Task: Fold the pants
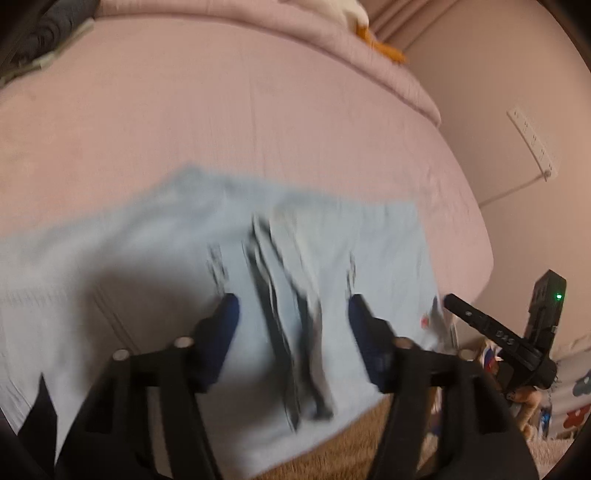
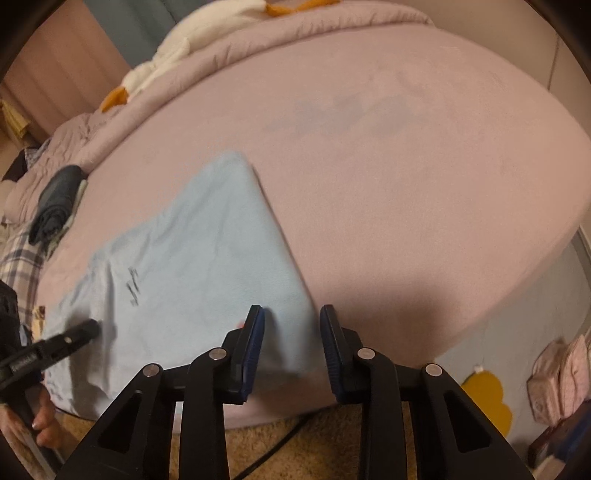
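Pants of pale blue soft cloth (image 2: 177, 266) lie flat on the pink sheet of the bed (image 2: 388, 155), reaching the bed's near edge at the lower left of the right wrist view. That view shows them as a long folded shape running from centre frame down to the lower left, with a small dark printed mark on the cloth too smeared to read. The left wrist view, heavily blurred, shows the same pants (image 1: 155, 258) spread across the middle and lower frame, with dark streaks down the centre whose nature I cannot tell.

The left gripper (image 1: 293, 310) stands with its blue pads wide apart above the cloth, nothing pressed between them. The right gripper (image 2: 291, 321) has its pads at a narrower gap, apart from each other, above the right edge of the pants; no cloth is pinched.

Only the right wrist view shows a rolled dark blue garment (image 2: 55, 199) at the left edge of the bed, a checked cloth (image 2: 18, 266) below it, and a yellow cloud-shaped piece (image 2: 487, 402) on the floor at lower right. Only the left wrist view shows a white power strip (image 1: 532, 142) at the right. Both show a white and orange plush toy (image 1: 354, 18) at the top.
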